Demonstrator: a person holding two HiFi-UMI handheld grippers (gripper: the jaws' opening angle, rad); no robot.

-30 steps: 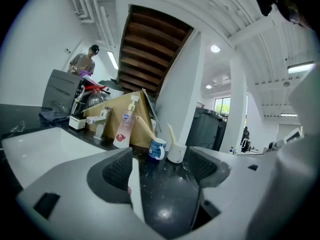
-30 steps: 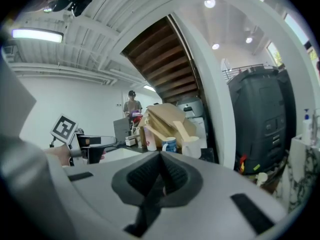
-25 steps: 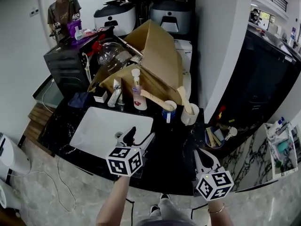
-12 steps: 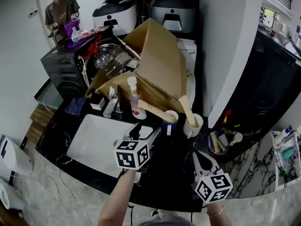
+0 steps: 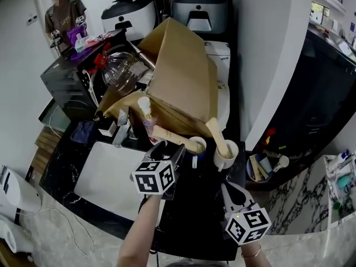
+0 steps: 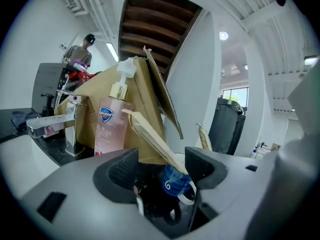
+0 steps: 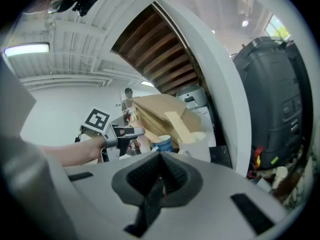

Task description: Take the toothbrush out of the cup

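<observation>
On the black marble counter point(image 5: 196, 200), just right of the white sink point(image 5: 103, 177), 2 cups side by side: a blue cup point(image 5: 196, 148) point(image 6: 176, 182) point(image 7: 162, 144) and, just beside it on the right, a white cup point(image 5: 225, 157) point(image 7: 194, 145). In the blue cup, the toothbrush point(image 5: 171, 137) point(image 6: 150, 134), wrapped in brown paper, foot down inside, leaning out over the rim up and to the left toward the pink soap bottle point(image 5: 147, 119) point(image 6: 112, 125). In the white cup, a 2nd paper-wrapped brush point(image 5: 217, 132) point(image 6: 204, 136), also slanting up and left. Left gripper point(image 5: 168, 149) point(image 6: 160, 166) held low at the sink's right edge, aimed at the blue cup, tips just short of it. Jaws wide apart, having just been closing a little. In the left gripper view, blue cup and lower end of the toothbrush framed in the gap, pads clear of both, nothing gripped. Right gripper point(image 5: 229, 189) point(image 7: 157, 171) nearer the body, over the front of the counter, well back from the 2 cups and pointing toward them. Jaws pressed fully together, nothing between. Behind the cups, a large cardboard box point(image 5: 183, 77) tipped at a slant. Left of the soap bottle, at the sink's back edge, a chrome faucet point(image 5: 121, 132) point(image 6: 55, 126). Far back, at the upper left of the head view, a person point(image 5: 64, 13) standing.
</observation>
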